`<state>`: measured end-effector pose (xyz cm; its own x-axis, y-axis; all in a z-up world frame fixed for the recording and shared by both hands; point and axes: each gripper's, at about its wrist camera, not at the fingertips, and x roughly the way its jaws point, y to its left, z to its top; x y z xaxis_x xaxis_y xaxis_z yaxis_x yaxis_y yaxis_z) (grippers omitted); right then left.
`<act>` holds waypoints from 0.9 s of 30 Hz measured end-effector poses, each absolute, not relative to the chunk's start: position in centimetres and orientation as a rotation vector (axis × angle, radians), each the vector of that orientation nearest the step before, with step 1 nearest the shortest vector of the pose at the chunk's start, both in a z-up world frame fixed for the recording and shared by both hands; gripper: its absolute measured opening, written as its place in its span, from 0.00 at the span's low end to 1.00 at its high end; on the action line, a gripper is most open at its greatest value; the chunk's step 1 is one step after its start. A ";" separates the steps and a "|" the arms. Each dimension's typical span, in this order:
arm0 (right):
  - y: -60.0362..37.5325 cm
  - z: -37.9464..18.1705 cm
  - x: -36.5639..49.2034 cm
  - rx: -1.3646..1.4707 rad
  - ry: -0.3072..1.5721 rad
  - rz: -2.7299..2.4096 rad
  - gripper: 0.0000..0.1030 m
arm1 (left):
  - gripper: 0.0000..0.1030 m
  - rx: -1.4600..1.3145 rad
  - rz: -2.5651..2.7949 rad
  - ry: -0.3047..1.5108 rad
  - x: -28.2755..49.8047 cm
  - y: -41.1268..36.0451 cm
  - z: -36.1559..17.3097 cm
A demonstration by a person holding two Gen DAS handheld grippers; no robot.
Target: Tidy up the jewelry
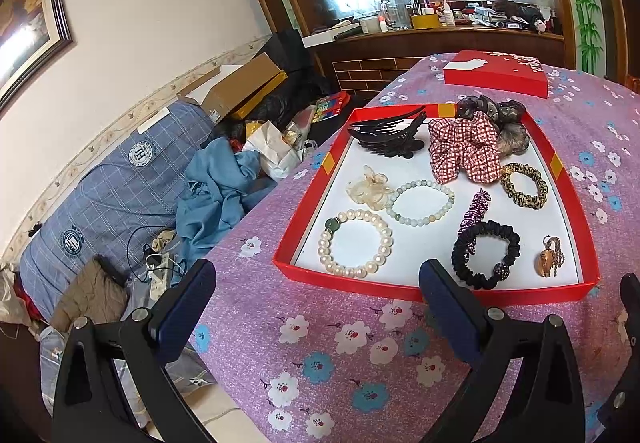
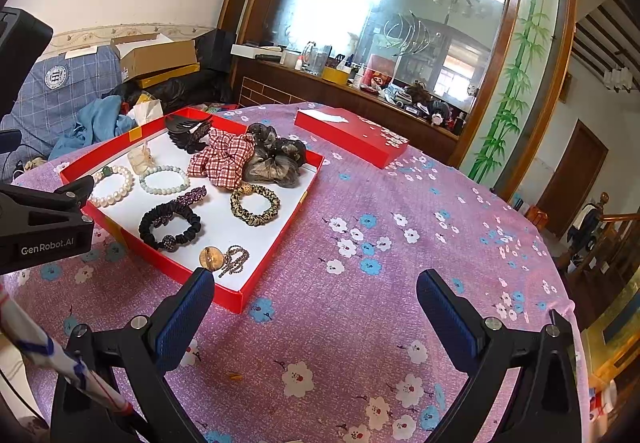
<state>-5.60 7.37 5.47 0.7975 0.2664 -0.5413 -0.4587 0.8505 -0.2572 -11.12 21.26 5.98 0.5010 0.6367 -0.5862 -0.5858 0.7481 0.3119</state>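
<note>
A red tray (image 1: 400, 289) (image 2: 264, 261) with a white floor lies on the purple floral tablecloth. In it lie a pearl bracelet (image 1: 355, 243) (image 2: 112, 185), a pale green bead bracelet (image 1: 422, 201) (image 2: 164, 179), a black scrunchie (image 1: 486, 255) (image 2: 170, 225), a leopard scrunchie (image 1: 524, 185) (image 2: 255, 204), a checked scrunchie (image 1: 464, 151) (image 2: 224, 159), a black claw clip (image 1: 390, 135) (image 2: 188, 131), a purple clip (image 1: 476, 209) and an amber pendant (image 1: 549, 257) (image 2: 212, 257). My left gripper (image 1: 318, 287) is open and empty just short of the tray's near edge. My right gripper (image 2: 316, 297) is open and empty, to the right of the tray.
A red lid (image 1: 496, 73) (image 2: 352, 135) lies on the table behind the tray. A cluttered sofa (image 1: 120, 183) stands left of the table. A wooden counter with a large mirror (image 2: 380, 23) stands behind. The table edge drops off at right towards a stair rail.
</note>
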 end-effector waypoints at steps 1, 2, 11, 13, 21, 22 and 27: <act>7.4 5.5 -5.6 -0.392 0.514 0.399 1.00 | 0.98 0.077 0.742 0.739 -11.1 21.2 6.0; 7.3 5.5 -5.5 -0.393 0.514 0.399 1.00 | 0.98 0.080 0.742 0.738 -11.1 21.2 6.0; 7.2 5.6 -5.5 -0.395 0.512 0.398 1.00 | 0.98 0.073 0.740 0.740 -11.2 21.3 6.2; 7.2 5.6 -5.5 -0.393 0.511 0.399 1.00 | 0.98 0.074 0.740 0.742 -11.3 21.3 6.1; 7.3 5.6 -5.6 -0.395 0.511 0.398 1.00 | 0.98 0.077 0.739 0.742 -11.5 21.4 6.3; 7.3 5.6 -5.6 -0.395 0.511 0.398 1.00 | 0.98 0.077 0.738 0.743 -11.5 21.4 6.3; 6.9 5.8 -5.4 -0.365 0.517 0.410 1.00 | 0.98 0.054 0.723 0.757 -11.8 21.8 6.4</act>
